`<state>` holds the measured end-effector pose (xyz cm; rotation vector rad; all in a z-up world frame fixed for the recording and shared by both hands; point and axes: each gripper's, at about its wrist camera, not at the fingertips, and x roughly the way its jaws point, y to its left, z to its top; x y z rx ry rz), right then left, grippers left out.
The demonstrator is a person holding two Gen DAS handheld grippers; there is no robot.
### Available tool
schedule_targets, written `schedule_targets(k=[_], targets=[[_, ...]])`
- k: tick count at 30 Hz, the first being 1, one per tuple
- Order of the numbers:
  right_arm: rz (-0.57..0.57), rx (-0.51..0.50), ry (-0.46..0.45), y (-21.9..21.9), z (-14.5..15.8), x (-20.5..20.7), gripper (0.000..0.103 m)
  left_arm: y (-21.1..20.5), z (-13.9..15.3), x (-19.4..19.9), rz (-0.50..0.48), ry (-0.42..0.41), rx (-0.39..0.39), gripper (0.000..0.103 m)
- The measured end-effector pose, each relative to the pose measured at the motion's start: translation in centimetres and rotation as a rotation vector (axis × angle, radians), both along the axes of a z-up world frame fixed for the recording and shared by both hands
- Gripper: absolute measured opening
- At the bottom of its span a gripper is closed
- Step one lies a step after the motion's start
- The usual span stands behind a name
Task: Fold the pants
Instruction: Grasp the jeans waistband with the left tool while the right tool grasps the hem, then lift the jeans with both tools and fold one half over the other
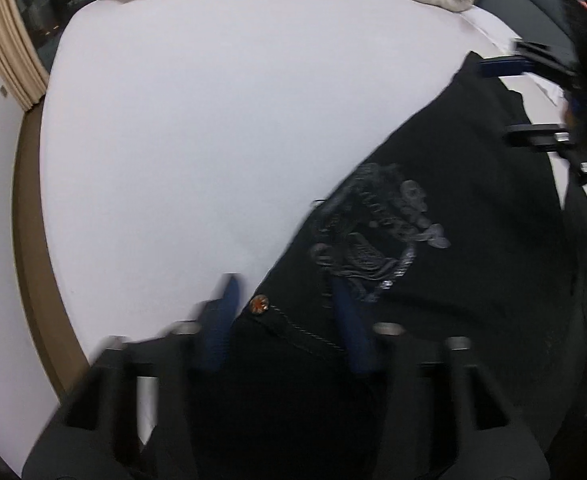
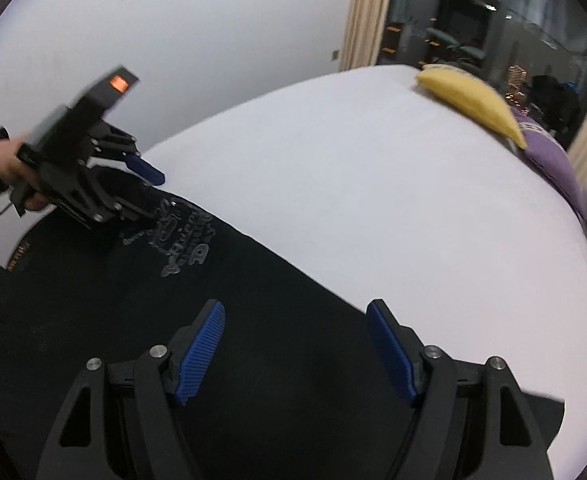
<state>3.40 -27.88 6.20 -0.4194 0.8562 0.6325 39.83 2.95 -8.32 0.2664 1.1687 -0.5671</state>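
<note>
Pants (image 2: 141, 300) flat on bed (image 2: 373, 184), beneath both grippers; left gripper (image 1: 289, 300) fingers spread wide over waistband, right gripper (image 2: 295, 336) fingers wide above leg, holding nothing.

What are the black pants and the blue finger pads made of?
The pants look like soft, matte black cloth, maybe denim: there is stitching, a metal rivet and a grey print. The blue finger pads look like ribbed rubber or plastic; I can't tell which.
</note>
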Motion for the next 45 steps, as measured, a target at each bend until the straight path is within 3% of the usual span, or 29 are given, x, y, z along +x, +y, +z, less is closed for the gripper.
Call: schedule_targets(k=[1, 2, 7, 14, 17, 18, 19, 23, 28, 33, 37, 41, 45], targets=[[0.017, -0.02, 0.01, 0.6, -0.4, 0.6, 0.074, -0.2, 0.2, -0.2, -0.001, -0.01, 0.019, 0.013], [0.041, -0.039, 0.02, 1.2, -0.9, 1.1, 0.073, -0.4, 0.3, -0.3, -0.008, -0.024, 0.036, 0.011], [0.092, -0.137, 0.077, 3.9, -3.0, 3.0, 0.062, -0.3, 1.8, -2.0, 0.008, -0.132, 0.033, 0.009], [0.124, -0.159, 0.127, 5.5, -3.9, 4.8, 0.053, -1.2, 4.0, -5.7, -0.001, -0.279, 0.018, 0.008], [0.141, -0.157, 0.154, 5.8, -3.8, 4.7, 0.036, -1.0, 4.5, -6.2, 0.004, -0.299, 0.009, 0.008], [0.146, -0.157, 0.159, 5.9, -3.6, 4.6, 0.023, -1.4, 4.7, -6.3, 0.012, -0.303, 0.002, 0.008], [0.144, -0.155, 0.156, 5.9, -3.3, 4.3, 0.018, -1.4, 4.9, -6.8, 0.021, -0.306, -0.004, 0.008], [0.097, -0.127, 0.1, 5.4, -1.4, 2.6, 0.009, -1.2, 5.2, -6.9, 0.059, -0.317, -0.031, 0.008], [0.027, -0.047, 0.039, 5.8, 1.5, -1.3, 0.008, -0.9, 7.3, -9.5, 0.094, -0.335, -0.075, 0.008], [0.078, -0.015, 0.016, 8.7, 1.9, -8.6, 0.007, -1.0, 9.0, -13.8, 0.096, -0.347, -0.094, 0.008], [0.069, 0.026, -0.016, 7.8, 2.7, -13.7, 0.007, -0.4, 9.7, -18.1, 0.084, -0.355, -0.112, 0.008], [0.102, -0.083, -0.158, 8.5, 3.6, -18.5, 0.007, -0.3, 10.2, -26.5, 0.055, -0.366, -0.128, 0.008], [0.148, -0.191, -0.222, 8.1, 2.4, -24.5, 0.007, -0.5, 9.0, -33.8, 0.01, -0.355, -0.132, 0.008]])
